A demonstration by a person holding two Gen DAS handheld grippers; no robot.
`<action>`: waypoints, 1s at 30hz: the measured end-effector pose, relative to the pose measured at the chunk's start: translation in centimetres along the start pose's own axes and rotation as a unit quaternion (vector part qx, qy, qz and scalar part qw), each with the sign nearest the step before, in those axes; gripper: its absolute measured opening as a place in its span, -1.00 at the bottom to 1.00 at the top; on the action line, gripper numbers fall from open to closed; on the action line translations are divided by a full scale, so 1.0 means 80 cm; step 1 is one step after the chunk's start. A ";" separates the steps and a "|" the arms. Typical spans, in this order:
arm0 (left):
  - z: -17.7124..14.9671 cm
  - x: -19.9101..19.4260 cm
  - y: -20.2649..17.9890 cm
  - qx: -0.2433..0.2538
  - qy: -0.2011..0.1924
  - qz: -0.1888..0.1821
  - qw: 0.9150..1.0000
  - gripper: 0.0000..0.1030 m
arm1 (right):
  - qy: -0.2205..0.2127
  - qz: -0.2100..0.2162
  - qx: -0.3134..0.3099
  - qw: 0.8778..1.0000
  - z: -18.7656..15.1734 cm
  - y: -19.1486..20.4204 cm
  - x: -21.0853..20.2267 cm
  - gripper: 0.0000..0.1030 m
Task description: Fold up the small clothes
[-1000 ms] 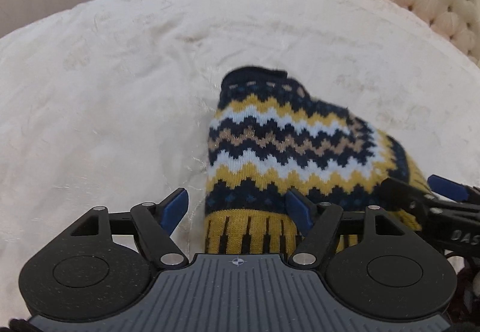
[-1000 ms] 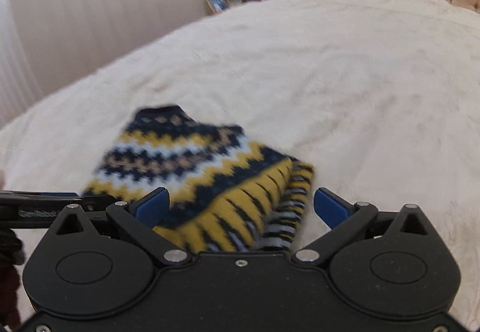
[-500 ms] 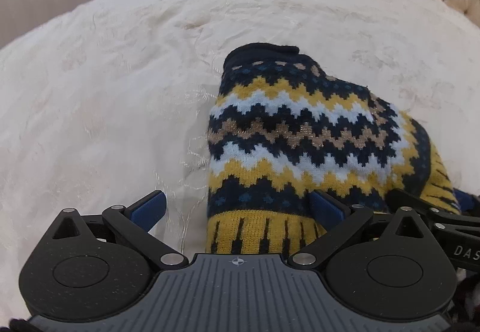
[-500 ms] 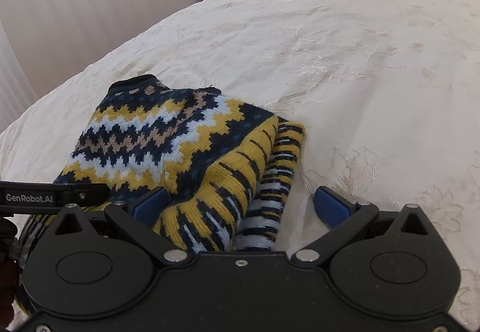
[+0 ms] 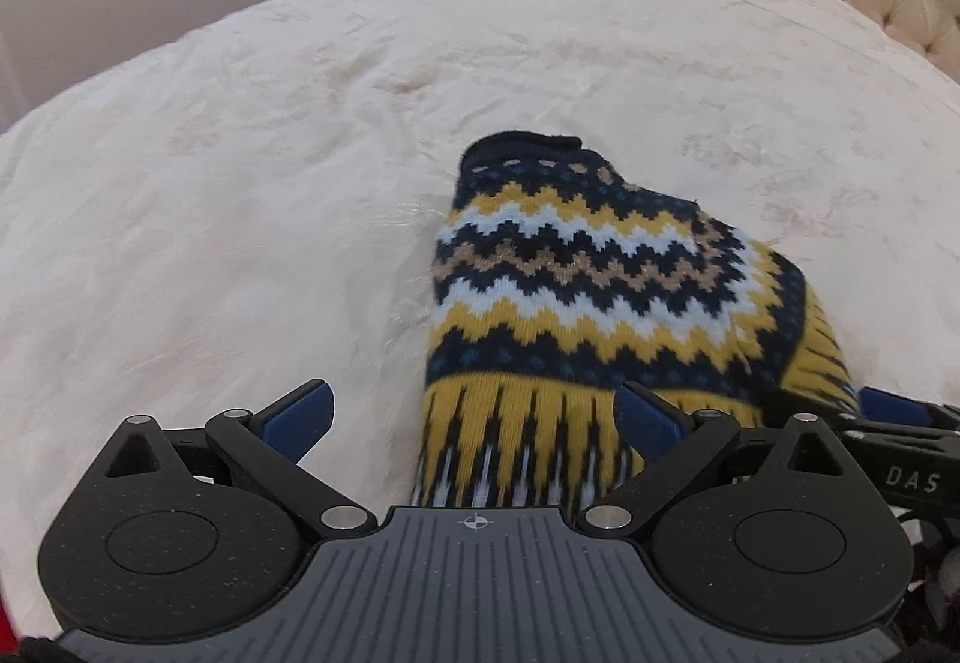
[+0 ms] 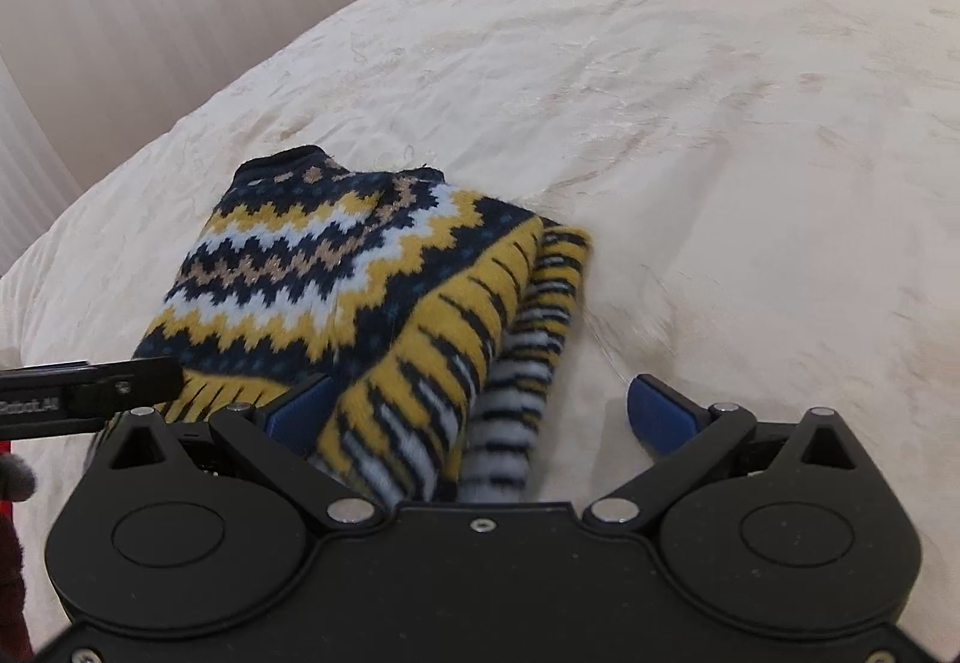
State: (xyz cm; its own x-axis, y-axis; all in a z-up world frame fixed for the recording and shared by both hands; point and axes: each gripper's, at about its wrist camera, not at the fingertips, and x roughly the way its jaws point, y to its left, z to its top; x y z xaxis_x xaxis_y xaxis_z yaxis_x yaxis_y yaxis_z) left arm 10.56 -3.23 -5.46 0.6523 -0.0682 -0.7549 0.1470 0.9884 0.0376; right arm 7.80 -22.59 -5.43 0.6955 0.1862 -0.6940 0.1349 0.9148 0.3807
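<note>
- We see our left gripper (image 5: 474, 414) held low over the bed (image 5: 240, 183), its fingers (image 5: 300, 411) spread wide, gripping nothing.
- The folded knit sweater (image 5: 588, 273) lies on the bed, its near striped hem between those fingers.
- Our right gripper (image 6: 480, 411) sits level just right of the left, fingers (image 6: 660, 414) apart around the sweater's near right corner.

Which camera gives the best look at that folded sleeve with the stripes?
The right wrist view. There the striped sleeve lies exposed along the sweater, between the open fingers of the right gripper. The left wrist view shows mainly the zigzag body; that sleeve is hidden behind it.
</note>
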 end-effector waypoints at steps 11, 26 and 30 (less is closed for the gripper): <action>-0.027 -0.095 -0.002 -0.015 -0.022 0.012 1.000 0.96 | -0.035 -0.004 -0.034 0.999 -0.027 0.029 -0.103 0.99; -0.074 -0.114 -0.004 -0.013 0.006 0.013 1.000 0.96 | -0.025 -0.047 -0.031 0.998 -0.065 0.066 -0.142 0.98; -0.078 -0.113 0.000 -0.018 0.011 0.013 1.000 0.96 | -0.017 -0.032 -0.020 0.999 -0.067 0.064 -0.141 0.98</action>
State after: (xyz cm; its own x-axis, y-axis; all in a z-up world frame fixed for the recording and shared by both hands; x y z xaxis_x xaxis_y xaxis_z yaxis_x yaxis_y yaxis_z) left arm 0.07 -1.76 -2.72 0.6387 -0.0394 -0.7684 0.1034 0.9940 0.0349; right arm -3.11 -18.08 1.05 0.7104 0.1148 -0.6944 0.1517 0.9385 0.3103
